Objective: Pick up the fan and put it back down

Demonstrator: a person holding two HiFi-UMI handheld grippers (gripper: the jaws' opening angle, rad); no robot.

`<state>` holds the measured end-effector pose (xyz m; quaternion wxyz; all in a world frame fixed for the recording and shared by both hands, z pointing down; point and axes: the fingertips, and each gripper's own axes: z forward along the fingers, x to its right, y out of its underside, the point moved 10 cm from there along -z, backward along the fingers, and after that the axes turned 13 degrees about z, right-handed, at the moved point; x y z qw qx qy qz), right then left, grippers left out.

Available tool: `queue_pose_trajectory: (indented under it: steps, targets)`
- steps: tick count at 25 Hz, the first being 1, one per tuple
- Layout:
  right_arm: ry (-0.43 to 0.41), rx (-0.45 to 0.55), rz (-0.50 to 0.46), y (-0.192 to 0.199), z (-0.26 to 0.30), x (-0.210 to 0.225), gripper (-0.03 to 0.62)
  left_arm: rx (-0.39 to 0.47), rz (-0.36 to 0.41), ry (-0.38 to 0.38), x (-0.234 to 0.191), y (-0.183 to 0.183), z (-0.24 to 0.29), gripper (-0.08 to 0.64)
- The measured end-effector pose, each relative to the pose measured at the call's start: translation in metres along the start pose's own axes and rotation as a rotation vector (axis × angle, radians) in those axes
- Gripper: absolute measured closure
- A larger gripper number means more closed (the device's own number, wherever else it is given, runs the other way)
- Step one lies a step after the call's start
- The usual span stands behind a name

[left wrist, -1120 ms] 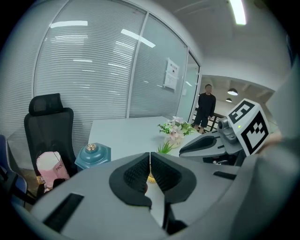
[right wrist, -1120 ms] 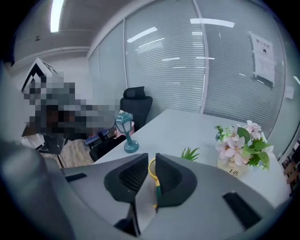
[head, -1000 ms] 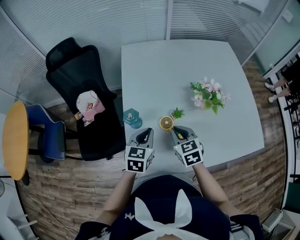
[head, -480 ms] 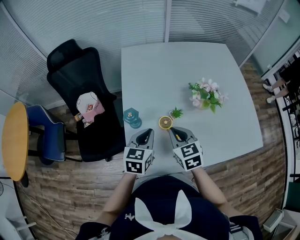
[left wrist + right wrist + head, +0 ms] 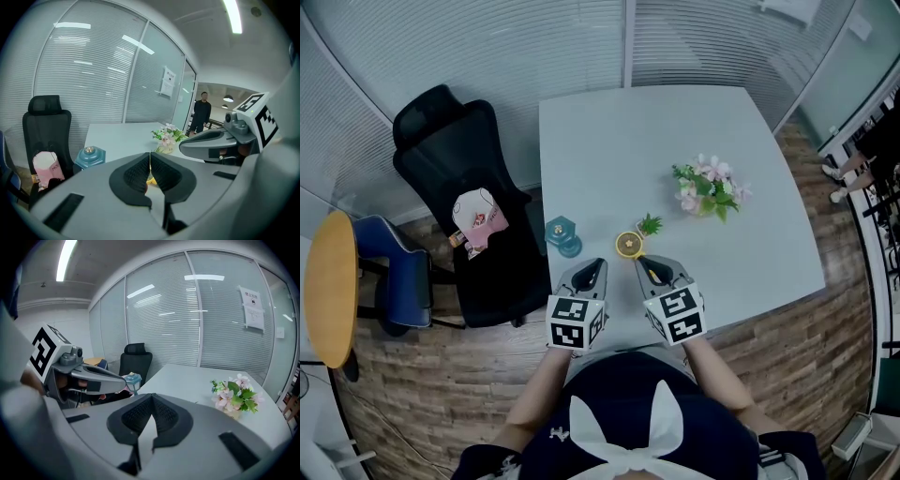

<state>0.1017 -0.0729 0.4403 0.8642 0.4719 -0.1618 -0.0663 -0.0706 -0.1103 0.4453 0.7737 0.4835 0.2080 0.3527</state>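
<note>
The fan [image 5: 629, 245] stands free on the table [image 5: 609, 150], near its front edge. The left gripper [image 5: 595, 263] and right gripper [image 5: 641, 262] hover over that edge, jaws pressed together on nothing (probably idle, with no grip needed).

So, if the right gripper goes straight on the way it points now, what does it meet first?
Probably the small yellow fan, which lies just ahead of the right gripper in the head view. The gripper's height above the table is unclear, so it might pass over the fan.
</note>
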Motion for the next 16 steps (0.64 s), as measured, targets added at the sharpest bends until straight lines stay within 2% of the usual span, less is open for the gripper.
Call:
queue_pose_trajectory:
  steps: [16]
  targets:
    - [0.033, 0.025, 0.021, 0.007, -0.022, -0.006, 0.591, 0.023, 0.041, 0.011, 0.012, -0.002, -0.015, 0.535]
